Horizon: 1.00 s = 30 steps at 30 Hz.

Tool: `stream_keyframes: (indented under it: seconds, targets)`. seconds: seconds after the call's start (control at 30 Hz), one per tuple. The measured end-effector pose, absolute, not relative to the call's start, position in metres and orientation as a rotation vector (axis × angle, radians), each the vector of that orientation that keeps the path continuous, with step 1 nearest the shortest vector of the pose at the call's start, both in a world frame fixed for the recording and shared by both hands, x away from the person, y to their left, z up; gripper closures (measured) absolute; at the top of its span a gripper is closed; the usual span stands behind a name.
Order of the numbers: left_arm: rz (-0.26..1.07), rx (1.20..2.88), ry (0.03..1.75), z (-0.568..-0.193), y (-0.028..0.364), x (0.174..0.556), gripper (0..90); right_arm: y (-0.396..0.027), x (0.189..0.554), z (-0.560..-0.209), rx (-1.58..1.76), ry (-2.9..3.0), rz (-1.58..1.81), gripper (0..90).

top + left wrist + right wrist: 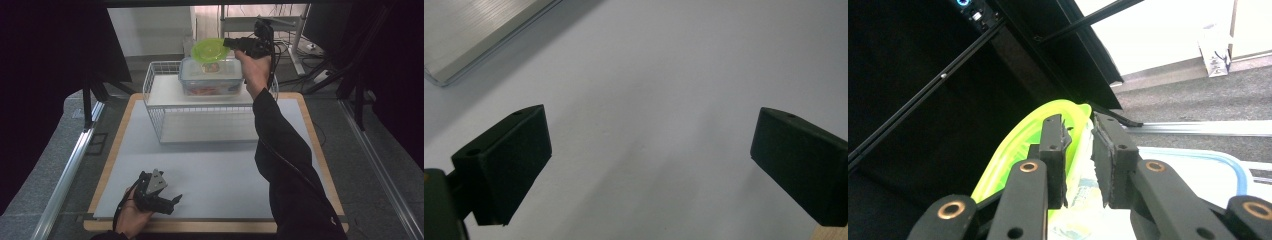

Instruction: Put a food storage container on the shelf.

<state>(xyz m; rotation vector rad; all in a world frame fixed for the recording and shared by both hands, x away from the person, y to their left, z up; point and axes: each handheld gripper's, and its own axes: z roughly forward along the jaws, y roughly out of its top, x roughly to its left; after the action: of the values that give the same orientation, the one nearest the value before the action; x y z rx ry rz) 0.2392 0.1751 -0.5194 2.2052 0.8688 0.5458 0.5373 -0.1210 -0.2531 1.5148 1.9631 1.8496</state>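
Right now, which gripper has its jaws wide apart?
The left gripper, low over the mat; the right gripper is nearly closed at the green lid.

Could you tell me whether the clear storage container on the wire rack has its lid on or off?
On: the clear container on the wire rack has a flat, blue-edged lid closing its top, and the green bowl sits above it.

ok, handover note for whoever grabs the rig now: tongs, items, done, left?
Right tongs: jaws close together at the rim of the green lid, which sits tilted on the clear container; firm grip unclear.
Left tongs: open, nothing between the jaws, low over the white mat.
Container sits on the wire rack, upper shelf.
Done: lid reached. Left: lift or seat it.
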Motion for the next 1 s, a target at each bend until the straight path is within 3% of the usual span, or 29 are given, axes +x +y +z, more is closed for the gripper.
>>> stream_keyframes:
  seconds: [0.33,0.63,1.0]
  targets:
    - [0.546,2.22,0.862,-0.521,0.174,0.239,2.7,-0.12,0.539,-0.257,1.489,1.95,1.805,64.7]
    - [0.553,2.212,0.87,-0.52,0.174,0.239,2.6,-0.128,0.53,-0.252,1.32,2.025,1.76,34.0]
    - [0.558,2.221,0.868,-0.52,0.173,0.239,2.6,-0.146,0.498,-0.257,1.064,2.144,1.666,15.5]
